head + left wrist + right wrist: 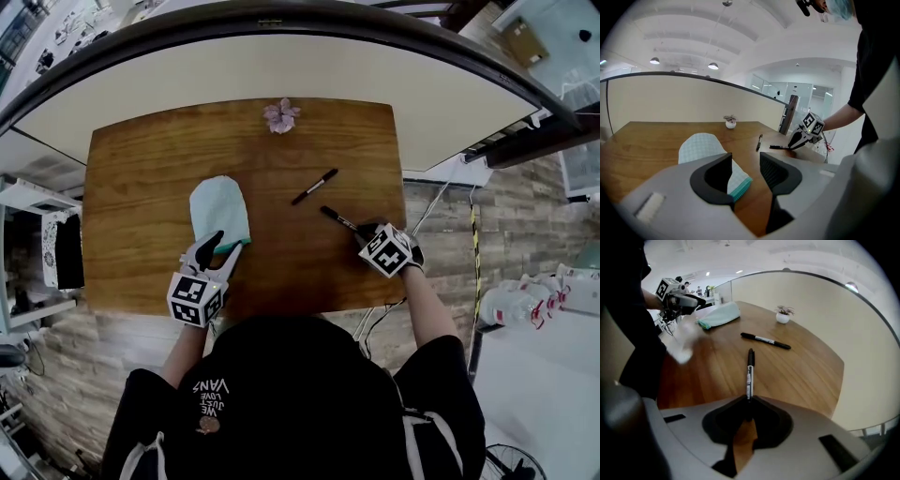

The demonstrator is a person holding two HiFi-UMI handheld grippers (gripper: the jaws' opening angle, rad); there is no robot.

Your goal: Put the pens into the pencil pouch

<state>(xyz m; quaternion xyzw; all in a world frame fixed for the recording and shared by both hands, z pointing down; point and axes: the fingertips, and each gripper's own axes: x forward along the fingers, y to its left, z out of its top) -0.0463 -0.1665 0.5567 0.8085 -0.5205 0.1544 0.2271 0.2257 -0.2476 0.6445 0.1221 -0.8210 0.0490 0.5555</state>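
A pale green checked pencil pouch lies on the wooden table, its teal-edged end towards me. My left gripper stands open at that end, the teal edge between its fingers without being pressed. Two black pens lie right of the pouch. The farther pen rests free on the wood. The nearer pen has its near end pinched by my right gripper, which points steeply down and is shut on it.
A small potted flower stands at the table's far edge, before a curved cream partition. The table's right edge runs just beside my right gripper. Bare wood stretches between the pouch and the pens.
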